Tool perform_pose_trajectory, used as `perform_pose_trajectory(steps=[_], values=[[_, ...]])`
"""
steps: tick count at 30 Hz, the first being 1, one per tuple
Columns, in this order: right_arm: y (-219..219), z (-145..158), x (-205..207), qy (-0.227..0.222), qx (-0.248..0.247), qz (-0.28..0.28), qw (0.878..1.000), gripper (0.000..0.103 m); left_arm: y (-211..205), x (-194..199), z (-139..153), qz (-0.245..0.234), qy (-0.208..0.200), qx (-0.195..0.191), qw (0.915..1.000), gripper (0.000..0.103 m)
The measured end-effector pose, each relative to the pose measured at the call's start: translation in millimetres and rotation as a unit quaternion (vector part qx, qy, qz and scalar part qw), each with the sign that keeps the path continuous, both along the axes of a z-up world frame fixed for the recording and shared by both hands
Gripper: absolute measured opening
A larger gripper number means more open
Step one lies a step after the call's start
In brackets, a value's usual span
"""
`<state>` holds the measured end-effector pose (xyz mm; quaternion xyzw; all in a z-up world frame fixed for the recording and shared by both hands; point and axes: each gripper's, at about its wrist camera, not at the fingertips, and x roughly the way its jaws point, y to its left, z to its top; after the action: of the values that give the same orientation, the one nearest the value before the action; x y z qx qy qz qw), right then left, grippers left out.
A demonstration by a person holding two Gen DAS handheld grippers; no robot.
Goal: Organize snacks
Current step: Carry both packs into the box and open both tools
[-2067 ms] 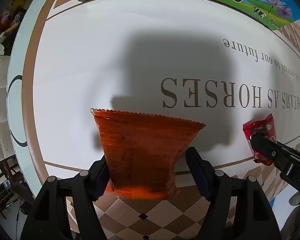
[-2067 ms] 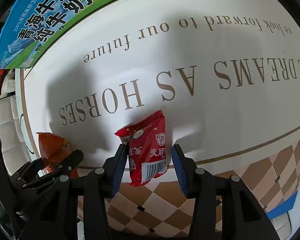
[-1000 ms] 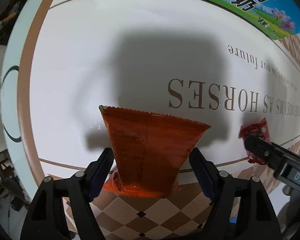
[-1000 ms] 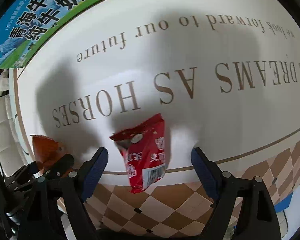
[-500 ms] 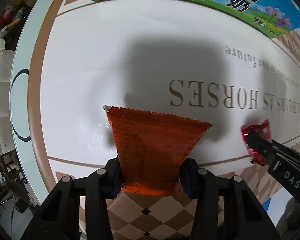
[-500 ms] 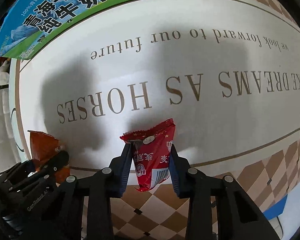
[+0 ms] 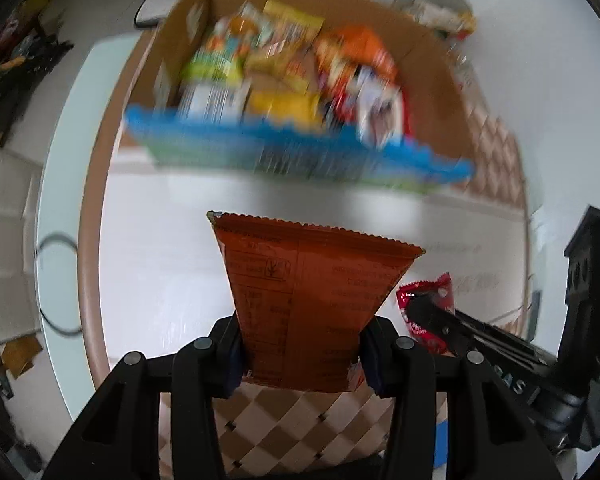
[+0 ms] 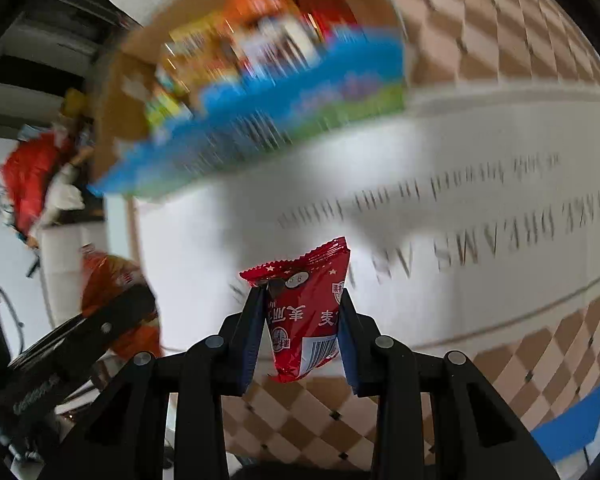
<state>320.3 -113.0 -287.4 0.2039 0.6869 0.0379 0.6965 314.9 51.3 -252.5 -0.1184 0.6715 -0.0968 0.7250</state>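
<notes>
My left gripper (image 7: pixel 302 350) is shut on an orange snack bag (image 7: pixel 312 300) and holds it above the table. My right gripper (image 8: pixel 300 320) is shut on a small red snack packet (image 8: pixel 306 312), also lifted off the table. The red packet shows in the left wrist view (image 7: pixel 424 304) to the right of the orange bag, and the orange bag shows in the right wrist view (image 8: pixel 112 280) at the left. A cardboard box (image 7: pixel 428 92) with a blue and green front flap, full of colourful snack packs, stands ahead of both grippers.
The white table top (image 8: pixel 204 272) has brown lettering and a checkered brown border (image 8: pixel 548 344). The box also shows in the right wrist view (image 8: pixel 112 92) at the upper left. White chairs (image 7: pixel 4 208) stand left of the table. Both views are motion-blurred.
Both grippers closed on their snacks, then lifted them and tilted up, so the snack box has come into view ahead.
</notes>
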Motion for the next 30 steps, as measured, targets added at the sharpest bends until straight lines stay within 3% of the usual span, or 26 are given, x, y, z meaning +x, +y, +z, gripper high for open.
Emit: perform_pose_trajectory(steps=[4,8,14,20,26,30], values=[[-10.7,39.4,45.4,-0.047,-0.004,0.0,0.999,0.037,-6.6,49.4,21.4,-0.007,-0.03,0.001,0.9995,0.043],[-13.5,54.6,94.8,-0.074,-0.024,-0.002,0.997,0.037,-18.7,97.8,24.2,-0.005,-0.041,0.006,0.9991,0.043],[-23.3,27.9,164.6,-0.063,-0.047,-0.018,0.997,0.037,-12.2,164.4,3.6,-0.001,-0.012,0.008,0.9999,0.044],[-32.0,-6.8,213.2,-0.048,-0.072,-0.026,0.996,0.037,-2.5,213.1,-44.8,0.005,0.041,0.013,0.9991,0.044],[-37.4,-30.5,238.9,-0.034,-0.082,-0.024,0.996,0.037,-1.9,229.8,-78.3,-0.005,0.071,0.022,0.9972,0.044],[-37.3,-46.6,246.9,-0.015,-0.055,-0.011,0.998,0.039,-3.9,233.0,-87.9,-0.006,0.081,0.016,0.9966,0.045]])
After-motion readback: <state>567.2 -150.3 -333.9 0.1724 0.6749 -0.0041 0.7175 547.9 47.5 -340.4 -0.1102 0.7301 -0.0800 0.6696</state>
